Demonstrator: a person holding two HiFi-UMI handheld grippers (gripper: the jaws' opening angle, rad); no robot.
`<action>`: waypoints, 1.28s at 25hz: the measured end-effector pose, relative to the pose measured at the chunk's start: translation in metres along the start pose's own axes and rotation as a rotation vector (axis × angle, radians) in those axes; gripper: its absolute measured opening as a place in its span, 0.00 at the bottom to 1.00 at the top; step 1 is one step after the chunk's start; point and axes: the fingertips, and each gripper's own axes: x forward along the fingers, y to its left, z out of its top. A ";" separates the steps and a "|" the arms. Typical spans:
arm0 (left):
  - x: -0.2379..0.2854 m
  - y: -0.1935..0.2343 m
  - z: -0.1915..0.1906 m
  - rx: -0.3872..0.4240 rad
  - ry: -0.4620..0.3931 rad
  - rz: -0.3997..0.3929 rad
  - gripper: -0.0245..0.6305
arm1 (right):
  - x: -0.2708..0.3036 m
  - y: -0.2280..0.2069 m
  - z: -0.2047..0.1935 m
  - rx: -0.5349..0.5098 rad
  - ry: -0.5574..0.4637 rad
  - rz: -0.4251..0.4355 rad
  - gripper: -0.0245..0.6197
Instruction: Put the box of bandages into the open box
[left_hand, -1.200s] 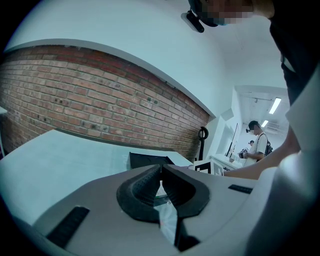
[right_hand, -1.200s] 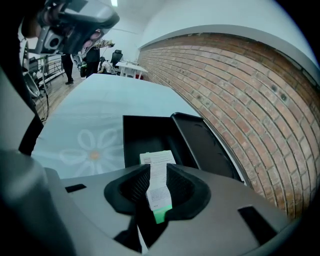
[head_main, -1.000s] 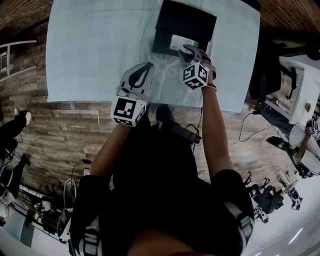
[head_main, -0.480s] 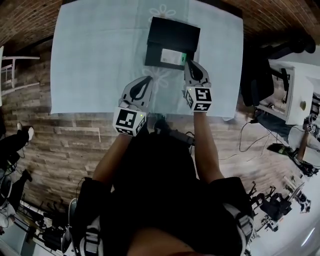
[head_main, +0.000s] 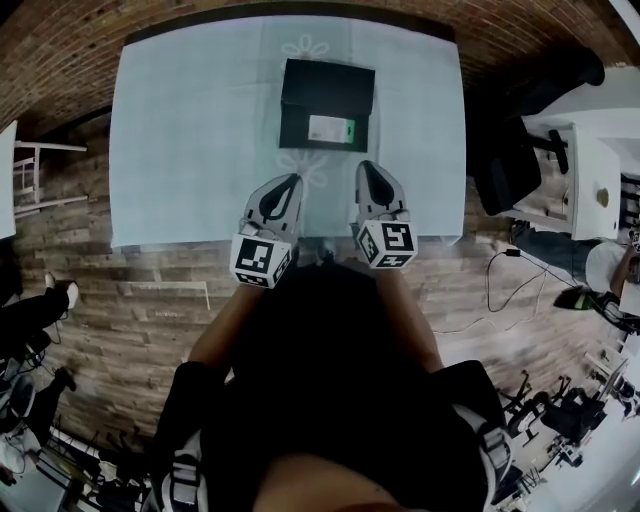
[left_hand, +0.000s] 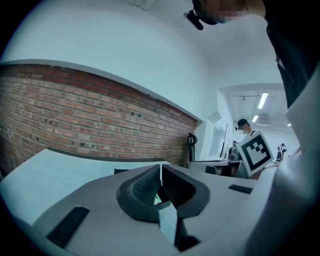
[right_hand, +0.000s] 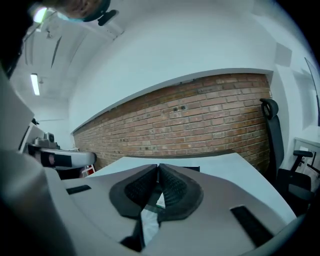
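A black open box (head_main: 326, 88) sits on the light blue table (head_main: 190, 120), toward its far side. The white and green box of bandages (head_main: 331, 130) lies inside it, at the near edge. Both grippers hover side by side over the table's near edge, short of the black box. My left gripper (head_main: 295, 180) is shut with nothing in it, and so is my right gripper (head_main: 364, 166). In the left gripper view the jaws (left_hand: 160, 169) meet, with a corner of the black box (left_hand: 121, 171) beyond. In the right gripper view the shut jaws (right_hand: 158, 168) point at the black box (right_hand: 191, 168).
The table's near edge (head_main: 200, 240) runs just under the grippers. A black office chair (head_main: 520, 150) and a white desk (head_main: 590, 170) stand to the right. Cables (head_main: 500, 290) lie on the wooden floor. A brick wall stands beyond the table.
My right gripper has drawn back from the black box to the table's near edge, leaving the bandage box inside. The left gripper has stayed near the front.
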 end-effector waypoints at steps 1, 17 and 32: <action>-0.002 -0.001 -0.001 -0.002 0.003 0.002 0.10 | -0.006 0.002 -0.003 0.004 0.004 -0.002 0.09; -0.003 -0.016 -0.004 0.023 0.006 -0.026 0.10 | -0.034 0.024 -0.022 -0.025 0.040 0.049 0.08; 0.010 -0.016 0.002 0.009 -0.002 -0.033 0.10 | -0.027 0.016 -0.020 -0.031 0.057 0.058 0.08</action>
